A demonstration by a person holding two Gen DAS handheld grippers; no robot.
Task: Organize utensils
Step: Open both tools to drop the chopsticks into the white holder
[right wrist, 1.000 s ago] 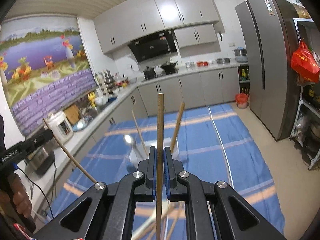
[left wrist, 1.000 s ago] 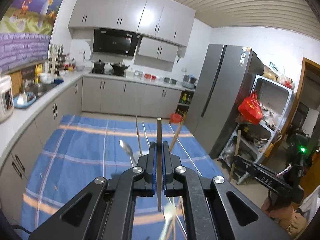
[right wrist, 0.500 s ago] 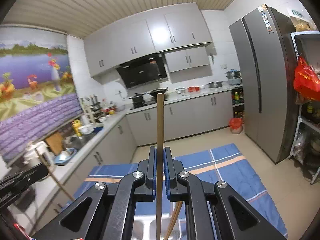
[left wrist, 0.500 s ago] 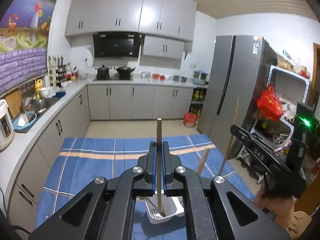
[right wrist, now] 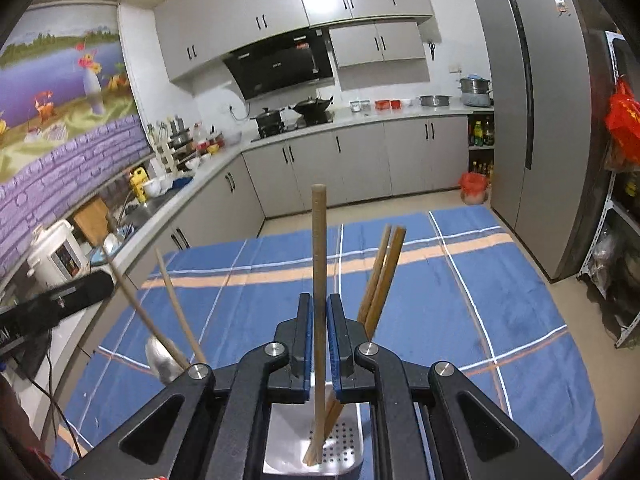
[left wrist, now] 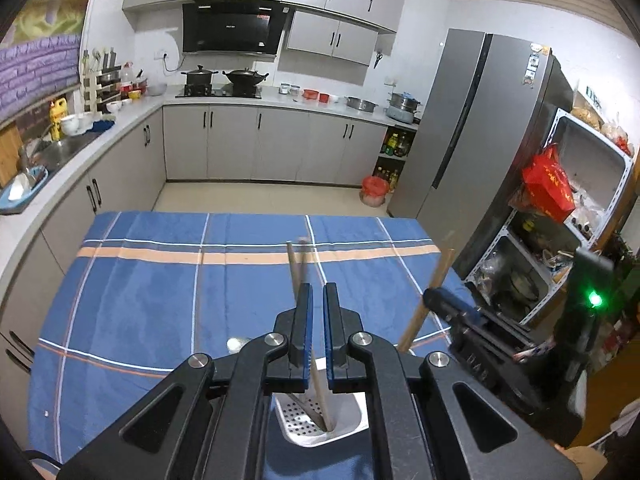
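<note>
Several chopsticks [right wrist: 380, 276] stand in the holder [right wrist: 344, 446] below; right claw [right wrist: 319, 320] pinches another chopstick [right wrist: 319, 260]; left claw [left wrist: 315, 312] slightly parted, empty.

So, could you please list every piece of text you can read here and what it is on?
No text here can be read.
Range hood: brand mark, too small to read.
Fridge stickers: too small to read.
Red bag: gold print, blurred.

Utensils in white perforated holder [right wrist: 340, 446]
Wooden chopsticks [right wrist: 382, 276] stand tilted inside; one chopstick [right wrist: 319, 264] upright above the holder; a metal spoon [right wrist: 160, 358] lies left.
</note>
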